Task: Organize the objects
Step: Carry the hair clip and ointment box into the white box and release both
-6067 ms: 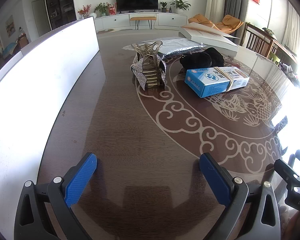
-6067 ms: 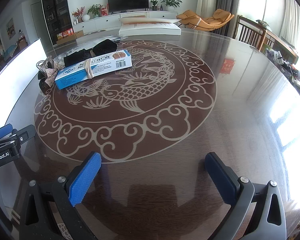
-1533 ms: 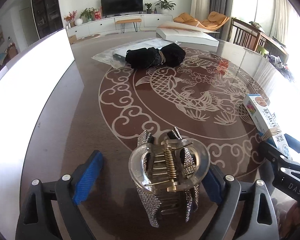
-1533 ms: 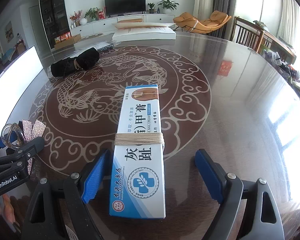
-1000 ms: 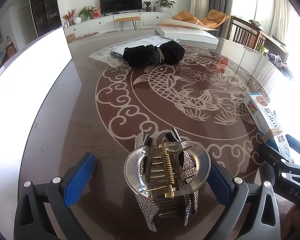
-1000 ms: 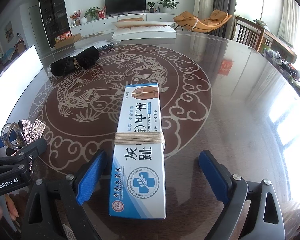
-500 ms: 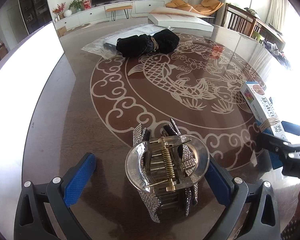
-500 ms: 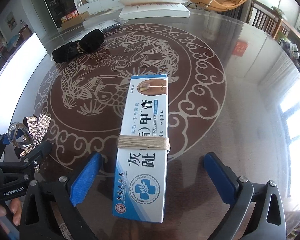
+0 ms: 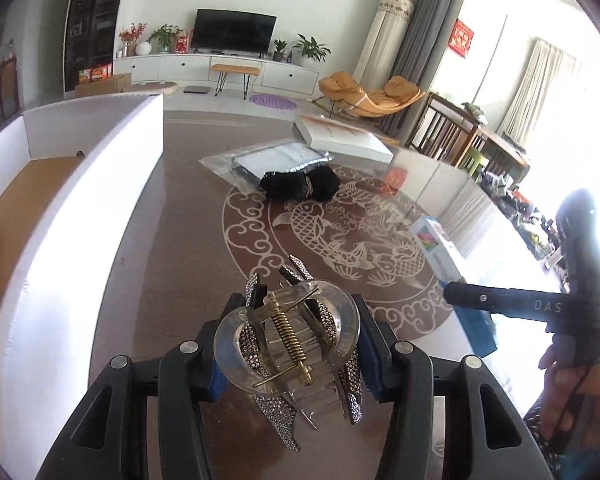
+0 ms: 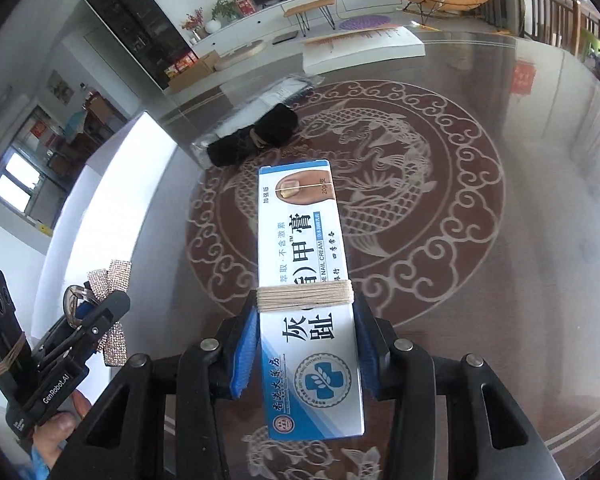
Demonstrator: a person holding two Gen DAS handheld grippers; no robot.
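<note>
A clear claw hair clip (image 9: 288,344) with rhinestone wings sits between the blue pads of my left gripper (image 9: 296,320). Its jaws are closing and press on the clip's sides, holding it above the table. A blue-and-white nail cream box (image 10: 300,264) tied with string lies lengthwise in my right gripper (image 10: 306,340). Those jaws are closing too, with the pads against the box's long sides. The right wrist view shows the hair clip (image 10: 112,280) in the left gripper (image 10: 100,320) at the lower left. At the right of the left wrist view are the right gripper (image 9: 472,304) and the box (image 9: 440,252).
A tall white-walled carton (image 9: 80,200) with a brown floor stands along the table's left edge. On the far side of the dark patterned table (image 9: 180,240) lie a black tied bundle (image 9: 300,184), a silver plastic bag (image 9: 276,158) and a flat white box (image 9: 340,140).
Both grippers went from wide open around their objects to closed on them. Both have risen from the table with clip and box, and the carton's inside has come into view.
</note>
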